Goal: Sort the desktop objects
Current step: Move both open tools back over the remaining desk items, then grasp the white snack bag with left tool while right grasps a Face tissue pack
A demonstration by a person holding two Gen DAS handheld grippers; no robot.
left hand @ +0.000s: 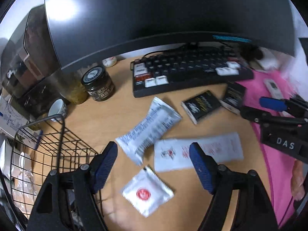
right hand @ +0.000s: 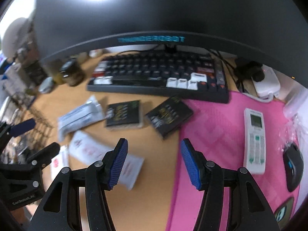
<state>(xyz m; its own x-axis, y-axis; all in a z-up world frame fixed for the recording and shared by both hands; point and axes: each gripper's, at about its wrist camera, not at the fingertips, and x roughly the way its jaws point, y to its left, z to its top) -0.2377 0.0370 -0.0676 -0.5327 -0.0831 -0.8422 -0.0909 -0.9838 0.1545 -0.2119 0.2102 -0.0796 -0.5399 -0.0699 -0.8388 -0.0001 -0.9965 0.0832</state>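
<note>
My left gripper (left hand: pixel 154 154) is open and empty above several white packets on the wooden desk: a long silver-white pouch (left hand: pixel 149 130), a flat white sachet with red print (left hand: pixel 200 152) and a small square sachet with a red dot (left hand: pixel 148 192). Two black boxes with gold print (left hand: pixel 201 105) (left hand: pixel 233 96) lie near the keyboard. My right gripper (right hand: pixel 154 163) is open and empty over the edge of the pink mat (right hand: pixel 221 134); the black boxes (right hand: pixel 124 115) (right hand: pixel 168 115) and the packets (right hand: pixel 80 117) lie ahead and to its left. The right gripper also shows at the right in the left wrist view (left hand: pixel 279 105).
A black wire basket (left hand: pixel 48 150) stands at the left. A dark jar (left hand: pixel 98 83), a cup (left hand: pixel 57 108), a keyboard (right hand: pixel 159 77) and a monitor (right hand: pixel 154 19) stand behind. A white remote (right hand: pixel 254 140) and a black mouse (right hand: pixel 293 165) lie on the pink mat.
</note>
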